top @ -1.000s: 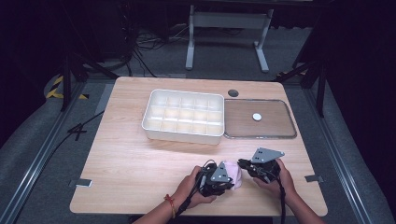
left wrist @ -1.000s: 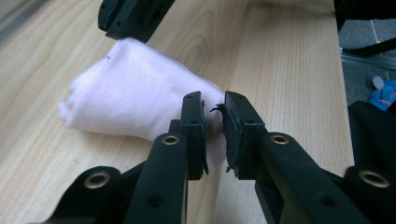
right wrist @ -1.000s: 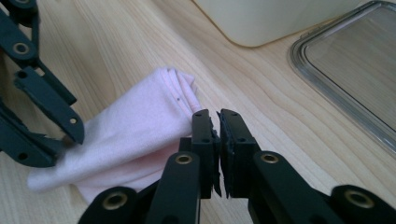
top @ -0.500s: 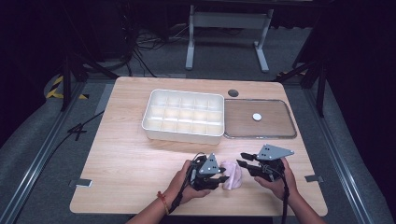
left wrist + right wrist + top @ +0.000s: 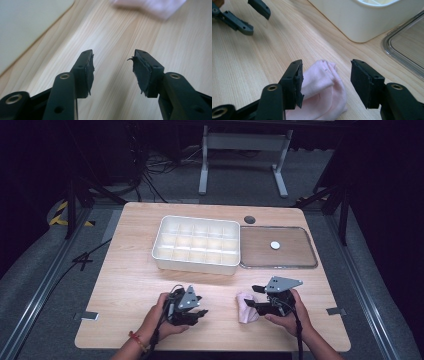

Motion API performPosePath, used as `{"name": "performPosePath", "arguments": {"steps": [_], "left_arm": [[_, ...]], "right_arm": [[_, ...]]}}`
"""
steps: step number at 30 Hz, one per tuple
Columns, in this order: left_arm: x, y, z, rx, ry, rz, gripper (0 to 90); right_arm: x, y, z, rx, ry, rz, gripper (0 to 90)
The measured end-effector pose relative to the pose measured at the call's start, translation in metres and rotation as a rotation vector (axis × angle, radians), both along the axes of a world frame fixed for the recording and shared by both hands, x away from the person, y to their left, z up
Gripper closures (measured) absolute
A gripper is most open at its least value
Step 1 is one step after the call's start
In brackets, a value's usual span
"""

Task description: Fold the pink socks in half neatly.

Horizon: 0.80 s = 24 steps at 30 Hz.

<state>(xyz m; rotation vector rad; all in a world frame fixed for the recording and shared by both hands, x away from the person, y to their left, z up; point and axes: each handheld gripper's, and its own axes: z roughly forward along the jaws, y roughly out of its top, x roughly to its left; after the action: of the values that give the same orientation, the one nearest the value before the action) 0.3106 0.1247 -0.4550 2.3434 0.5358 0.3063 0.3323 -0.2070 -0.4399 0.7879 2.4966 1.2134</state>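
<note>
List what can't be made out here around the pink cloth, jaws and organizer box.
- Pink cloth: near end cut off by the bottom edge and the right gripper in the right gripper view; blurred and cut by the top edge in the left gripper view.
- White organizer box: compartment contents too small in the high view.
- Left gripper: jaw gap too small in the high view.

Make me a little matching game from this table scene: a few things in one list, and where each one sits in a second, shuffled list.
Things:
1. pink cloth
2. white divided box
3. clear lid
4. left gripper

Places:
A. far right of the table, flat beside the box
B. near edge, left of the cloth, nothing between its jaws
C. middle of the table's far half
D. near edge, between the right gripper's open jaws

Pairs: 1-D, 2-C, 3-A, 4-B
</note>
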Motion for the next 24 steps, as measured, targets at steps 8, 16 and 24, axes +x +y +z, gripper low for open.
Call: {"name": "performPosePath", "arguments": {"steps": [8,16,24], "left_arm": [[-0.006,0.057,-0.01,-0.022,0.031,0.115,42.5],[-0.008,0.077,-0.02,0.005,0.042,0.147,33.9],[-0.006,0.085,-0.026,-0.048,0.055,0.165,27.0]], "right_arm": [[0.011,0.003,-0.015,-0.041,0.046,-0.005,43.7],[0.018,-0.001,-0.027,-0.041,0.109,0.0,41.5],[0.027,-0.007,-0.035,0.026,0.228,0.035,51.8]]}}
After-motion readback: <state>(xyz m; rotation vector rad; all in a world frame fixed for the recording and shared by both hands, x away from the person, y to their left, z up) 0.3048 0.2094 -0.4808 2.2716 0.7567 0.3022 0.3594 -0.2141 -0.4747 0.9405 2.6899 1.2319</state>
